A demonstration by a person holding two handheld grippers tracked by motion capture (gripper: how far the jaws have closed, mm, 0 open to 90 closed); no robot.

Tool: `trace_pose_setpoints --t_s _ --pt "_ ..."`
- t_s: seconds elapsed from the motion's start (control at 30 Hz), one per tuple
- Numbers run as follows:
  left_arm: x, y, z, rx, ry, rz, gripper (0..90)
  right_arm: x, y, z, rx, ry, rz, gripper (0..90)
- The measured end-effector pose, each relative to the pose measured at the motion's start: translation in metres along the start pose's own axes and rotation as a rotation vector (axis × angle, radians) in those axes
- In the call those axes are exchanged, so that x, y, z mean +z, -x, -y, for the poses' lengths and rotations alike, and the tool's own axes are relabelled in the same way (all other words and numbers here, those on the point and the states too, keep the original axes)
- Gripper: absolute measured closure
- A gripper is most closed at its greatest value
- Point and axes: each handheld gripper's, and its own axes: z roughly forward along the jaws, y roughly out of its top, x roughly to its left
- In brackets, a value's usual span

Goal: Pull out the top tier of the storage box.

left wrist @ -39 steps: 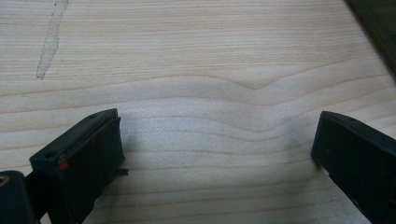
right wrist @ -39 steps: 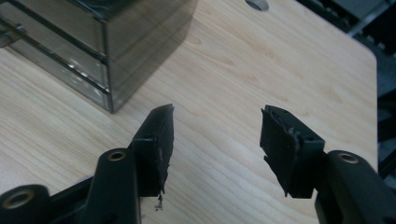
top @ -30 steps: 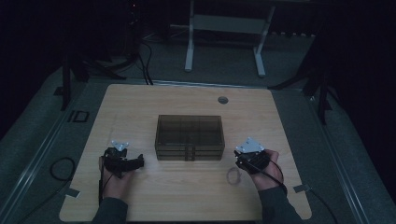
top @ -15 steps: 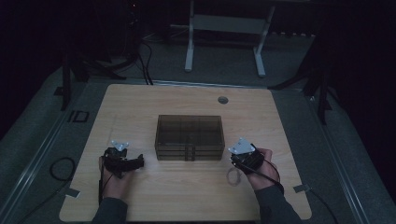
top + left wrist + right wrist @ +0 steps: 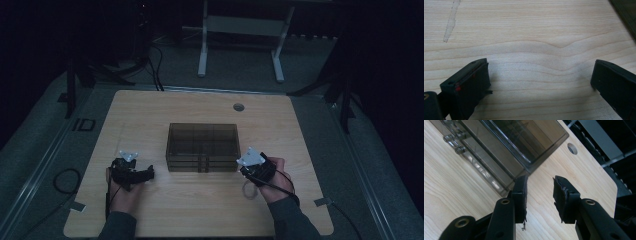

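Best approached the box (image 5: 202, 147) at table (image 5: 150, 115) centre from its 4 o'clock corner with the right hand-held gripper (image 5: 539, 195), jaws just narrowed to a small gap and empty, while left hand-held gripper (image 5: 536, 85) rested wide open, empty, at 8 o'clock.

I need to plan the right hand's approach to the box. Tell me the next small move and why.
Probably ease the right tongs a little further toward the near right corner of the smoky clear box. Their jaws have just been closing, with nothing between them and bare table beneath. The box's latches sit further along its front, so sliding that way may follow.
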Motion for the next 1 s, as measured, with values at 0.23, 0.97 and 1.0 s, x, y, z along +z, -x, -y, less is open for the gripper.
trace_pose_setpoints --t_s 0.23,0.97,1.0 --pt "0.000 0.000 0.000 0.000 0.000 0.000 2.3 -0.002 -0.006 -0.010 -0.031 0.014 -0.003 63.8" --pt "0.000 0.000 0.000 0.001 0.000 0.001 2.3 -0.001 -0.023 -0.033 -0.121 0.036 0.025 64.4" --pt "0.000 0.000 0.000 0.000 0.000 0.001 2.3 -0.001 -0.024 -0.034 -0.123 0.035 0.029 64.4"
